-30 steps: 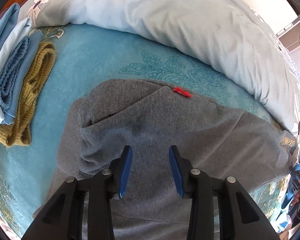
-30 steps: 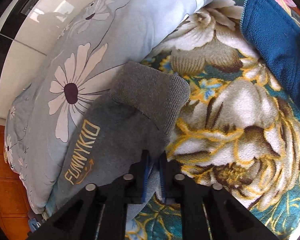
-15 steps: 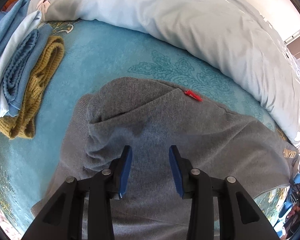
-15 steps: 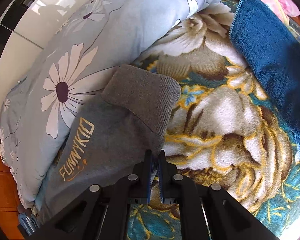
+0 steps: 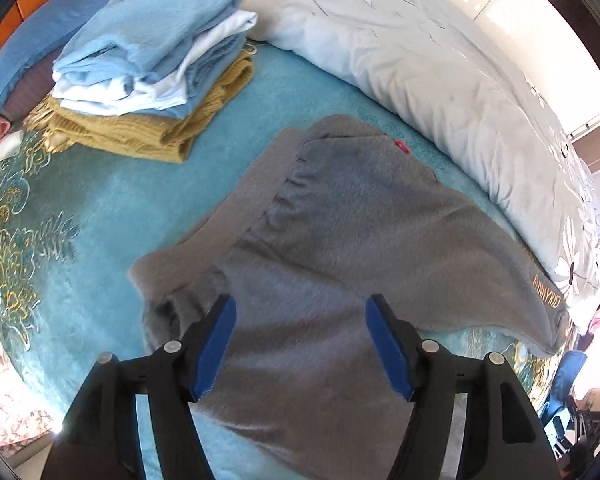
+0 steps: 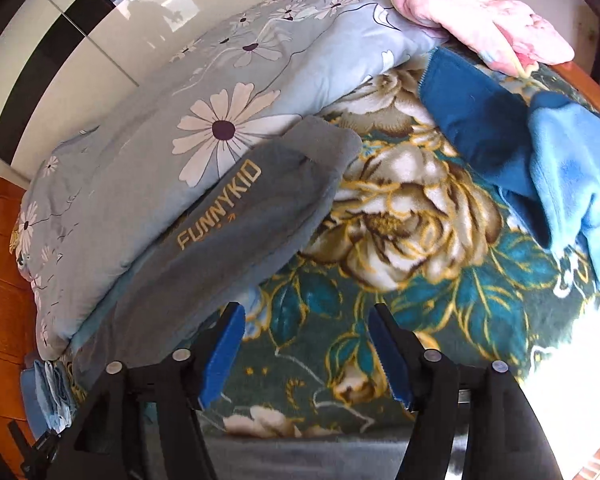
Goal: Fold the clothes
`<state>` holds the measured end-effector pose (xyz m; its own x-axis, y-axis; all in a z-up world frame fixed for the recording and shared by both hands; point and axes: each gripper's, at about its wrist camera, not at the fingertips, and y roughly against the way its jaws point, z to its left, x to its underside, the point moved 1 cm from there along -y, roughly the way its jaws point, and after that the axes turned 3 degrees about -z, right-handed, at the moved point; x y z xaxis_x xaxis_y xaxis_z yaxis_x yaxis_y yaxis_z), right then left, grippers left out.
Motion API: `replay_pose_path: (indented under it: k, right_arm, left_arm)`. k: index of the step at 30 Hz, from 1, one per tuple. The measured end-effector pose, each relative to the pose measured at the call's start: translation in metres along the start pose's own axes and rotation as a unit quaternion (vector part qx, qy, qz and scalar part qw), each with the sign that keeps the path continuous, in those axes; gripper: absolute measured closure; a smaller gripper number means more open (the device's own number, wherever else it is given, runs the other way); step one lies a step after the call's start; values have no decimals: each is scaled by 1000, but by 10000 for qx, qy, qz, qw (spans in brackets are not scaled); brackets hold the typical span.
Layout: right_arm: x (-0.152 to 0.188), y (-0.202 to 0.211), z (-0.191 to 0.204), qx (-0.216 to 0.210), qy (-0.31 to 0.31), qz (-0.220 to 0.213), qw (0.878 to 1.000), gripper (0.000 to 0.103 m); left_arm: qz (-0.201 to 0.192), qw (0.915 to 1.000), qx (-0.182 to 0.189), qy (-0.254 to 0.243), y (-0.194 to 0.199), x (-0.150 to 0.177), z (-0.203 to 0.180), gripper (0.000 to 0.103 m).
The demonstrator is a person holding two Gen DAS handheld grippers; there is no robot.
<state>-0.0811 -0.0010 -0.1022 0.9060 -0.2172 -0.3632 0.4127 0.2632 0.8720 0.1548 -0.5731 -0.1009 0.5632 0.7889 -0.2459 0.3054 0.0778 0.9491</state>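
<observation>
The left gripper point(image 5: 302, 344) hangs above the bed with its blue-padded fingers point(image 5: 216, 344) spread wide and nothing between them. Directly ahead of and beneath those fingers lies the grey fleece trousers point(image 5: 340, 236), spread across the teal blanket point(image 5: 100, 200), with a small red tag point(image 5: 401, 146) on the far edge and a gold-lettered leg running off to the right of the fingers. Beyond the left finger, further ahead, sits a stack of folded clothes point(image 5: 152, 68), light blue pieces on top of a mustard knit. A pale floral duvet point(image 5: 440, 60) is bunched along the far side. The right gripper point(image 6: 306, 350) is likewise parted wide and empty over the flowered part of the blanket point(image 6: 400, 220). Ahead and to the left of its fingers the trouser leg point(image 6: 240, 232) bearing the word FUNNYKID rests partly against the daisy-print duvet point(image 6: 200, 100), its cuff pointing away. Ahead to the right lie a dark blue fleece garment point(image 6: 472, 120) and a lighter blue one point(image 6: 568, 168) overlapping it.
</observation>
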Motion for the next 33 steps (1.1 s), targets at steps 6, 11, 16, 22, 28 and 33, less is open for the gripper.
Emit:
replay_pose_path:
  k: [6, 11, 16, 22, 28, 33]
  right_arm:
    - [86, 58, -25, -124, -351, 144, 9992, 15]
    - [132, 101, -22, -509, -412, 186, 9977, 0]
    - [164, 115, -32, -312, -527, 178, 9980, 0]
    - [200, 115, -70, 97, -1091, 260, 9936, 0]
    - [206, 79, -121, 248, -1896, 474, 9804, 8]
    - [196, 53, -144, 242, -2245, 401, 9733, 19]
  left_arm:
    - [38, 9987, 496, -74, 23, 22, 28, 34]
    - [-126, 9977, 447, -489, 49, 38, 37, 34]
    - [85, 9976, 79, -690, 51, 52, 52, 34]
    - [560, 9970, -19, -541, 17, 68, 77, 34]
    - [894, 9960, 70, 4, -27, 69, 99, 35]
    - [873, 9957, 180, 232, -48, 60, 104, 35]
